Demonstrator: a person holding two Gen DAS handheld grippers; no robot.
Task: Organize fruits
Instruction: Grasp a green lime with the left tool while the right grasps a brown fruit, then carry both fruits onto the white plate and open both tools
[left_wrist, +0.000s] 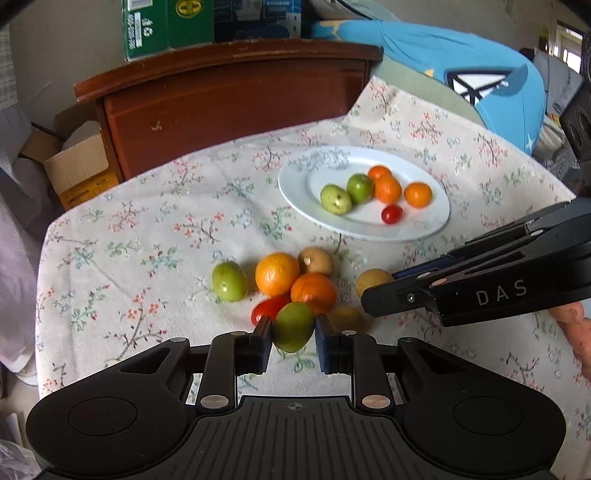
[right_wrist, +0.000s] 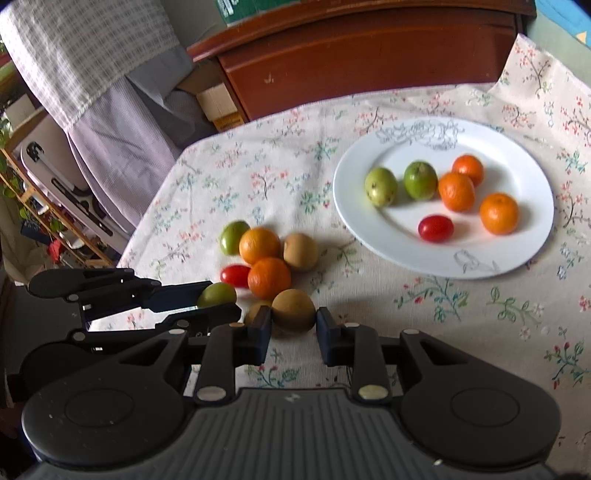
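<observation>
My left gripper (left_wrist: 294, 325) is shut on a green fruit (left_wrist: 293, 326) at the near side of a fruit pile on the flowered tablecloth. My right gripper (right_wrist: 293, 317) is shut on a brown round fruit (right_wrist: 293, 309), just right of the left gripper (right_wrist: 221, 299). In the left wrist view the right gripper (left_wrist: 380, 291) reaches in from the right. On the cloth lie two oranges (left_wrist: 277, 274), another green fruit (left_wrist: 229, 281), a red tomato (left_wrist: 267, 310) and brown fruits (left_wrist: 316, 261). The white plate (right_wrist: 347, 206) behind holds two green fruits, three oranges and a tomato.
A brown wooden cabinet (left_wrist: 236, 99) stands behind the table, with a cardboard box (left_wrist: 74, 162) on the floor to its left. A blue cushion (left_wrist: 461, 74) lies at the back right. The table edge drops off at the left. A person's hand (left_wrist: 576, 325) shows at the right.
</observation>
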